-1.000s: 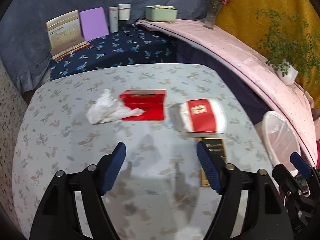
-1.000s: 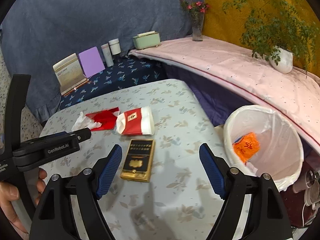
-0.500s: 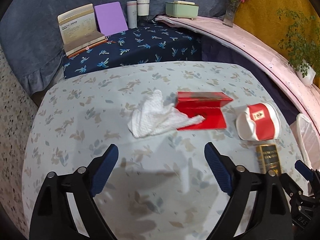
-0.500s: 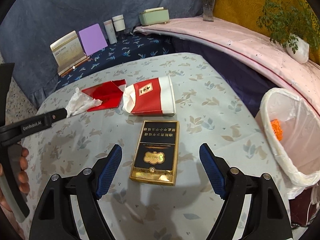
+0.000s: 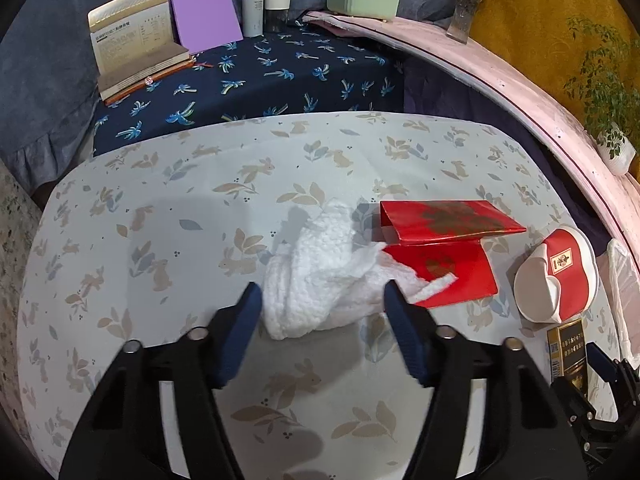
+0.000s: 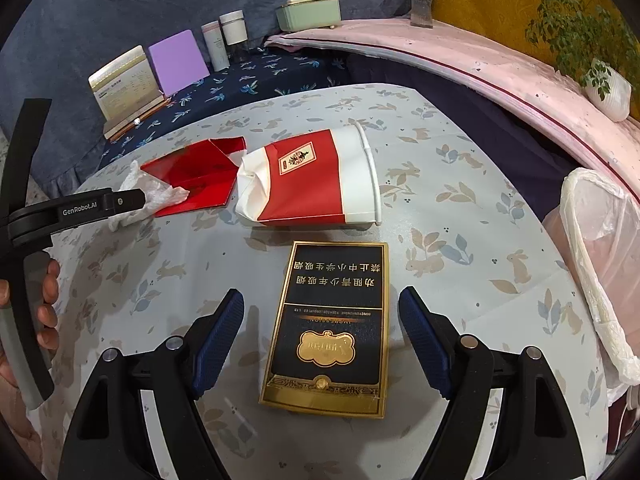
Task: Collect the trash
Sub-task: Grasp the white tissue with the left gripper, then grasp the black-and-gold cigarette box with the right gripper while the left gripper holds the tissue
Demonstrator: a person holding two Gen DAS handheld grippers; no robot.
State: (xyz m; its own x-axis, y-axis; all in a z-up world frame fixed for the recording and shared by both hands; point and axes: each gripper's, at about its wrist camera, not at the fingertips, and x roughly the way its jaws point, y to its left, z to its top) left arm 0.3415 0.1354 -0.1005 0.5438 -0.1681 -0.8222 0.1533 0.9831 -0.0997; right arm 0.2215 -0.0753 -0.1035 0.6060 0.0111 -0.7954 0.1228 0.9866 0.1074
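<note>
Lying between the left gripper (image 5: 322, 308)'s jaws, which have just been closing and now flank it without clearly pressing, the crumpled tissue (image 5: 320, 280) looks light, soft and compressible; its bulky middle should pinch well. Beyond the right-hand jaw, a red folded card (image 5: 440, 256) touches its tail. The right gripper (image 6: 320, 340) stands released, straddling the stiff black-and-gold cigarette box (image 6: 332, 320), best taken across its narrow sides. Ahead lies a crushed paper cup (image 6: 312, 176); right of the jaws, the lined bin (image 6: 600, 240), contents hidden.

light: even, bright | shadows: soft | edges: fisheye-warped, dark corners
</note>
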